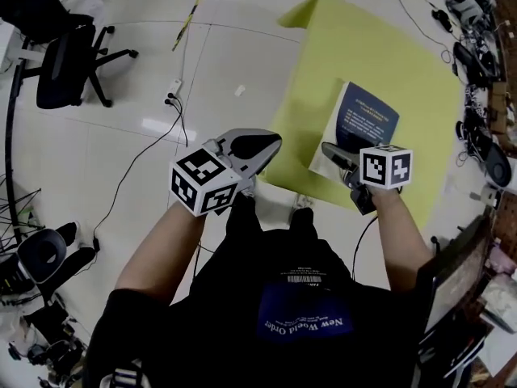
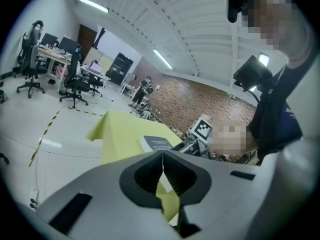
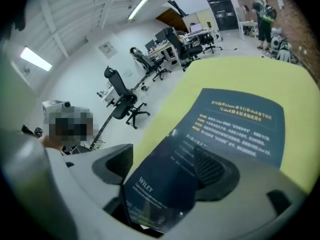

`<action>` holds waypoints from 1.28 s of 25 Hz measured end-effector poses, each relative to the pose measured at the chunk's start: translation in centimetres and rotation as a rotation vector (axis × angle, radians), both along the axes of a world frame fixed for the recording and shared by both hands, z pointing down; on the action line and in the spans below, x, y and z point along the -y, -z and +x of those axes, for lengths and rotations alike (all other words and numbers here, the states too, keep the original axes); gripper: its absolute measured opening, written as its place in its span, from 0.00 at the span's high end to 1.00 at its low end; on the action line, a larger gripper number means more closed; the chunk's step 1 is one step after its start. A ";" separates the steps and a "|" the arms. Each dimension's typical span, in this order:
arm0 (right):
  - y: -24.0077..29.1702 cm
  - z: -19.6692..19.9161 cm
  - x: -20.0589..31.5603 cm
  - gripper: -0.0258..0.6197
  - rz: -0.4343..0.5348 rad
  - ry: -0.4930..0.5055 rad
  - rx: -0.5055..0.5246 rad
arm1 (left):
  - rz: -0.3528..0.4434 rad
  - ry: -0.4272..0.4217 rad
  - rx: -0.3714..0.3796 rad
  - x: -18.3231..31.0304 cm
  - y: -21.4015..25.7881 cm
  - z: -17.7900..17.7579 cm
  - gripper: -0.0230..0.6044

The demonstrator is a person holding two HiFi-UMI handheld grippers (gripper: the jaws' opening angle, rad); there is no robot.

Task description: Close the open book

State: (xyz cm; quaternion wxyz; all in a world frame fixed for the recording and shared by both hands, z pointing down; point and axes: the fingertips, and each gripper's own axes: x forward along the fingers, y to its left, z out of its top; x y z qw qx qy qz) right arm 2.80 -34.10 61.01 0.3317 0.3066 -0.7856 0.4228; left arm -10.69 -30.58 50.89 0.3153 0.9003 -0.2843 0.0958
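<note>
A book (image 1: 367, 120) with a dark blue cover lies shut on the yellow table (image 1: 363, 47), near its front edge. My right gripper (image 1: 338, 157) is at the book's near corner. In the right gripper view its jaws (image 3: 165, 166) stand wide apart with the near corner of the cover (image 3: 225, 129) between them, and the pads do not press on it. My left gripper (image 1: 271, 142) hovers off the table's near left corner, above the floor. It is shut with nothing in it (image 2: 162, 166), and beyond it I see the book (image 2: 160, 143) on the table (image 2: 120, 134).
Black office chairs (image 1: 69, 55) stand on the white floor at the far left. A power strip (image 1: 174, 91) with cables lies left of the table. Cables and equipment (image 1: 485, 71) crowd the right edge. A striped tape strip (image 1: 194, 10) runs across the far floor.
</note>
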 end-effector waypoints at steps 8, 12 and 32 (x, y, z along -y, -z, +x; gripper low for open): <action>12.4 -2.5 -0.6 0.42 0.111 -0.003 0.381 | 0.076 -0.036 -0.105 -0.9 8.4 0.9 0.95; 23.2 1.7 -0.1 0.42 0.394 -0.031 0.496 | 0.198 -0.067 -0.204 -0.8 15.6 2.6 0.95; 34.8 16.2 -3.2 0.98 0.909 -0.226 0.281 | 0.448 0.003 -0.395 -0.7 25.7 4.3 0.95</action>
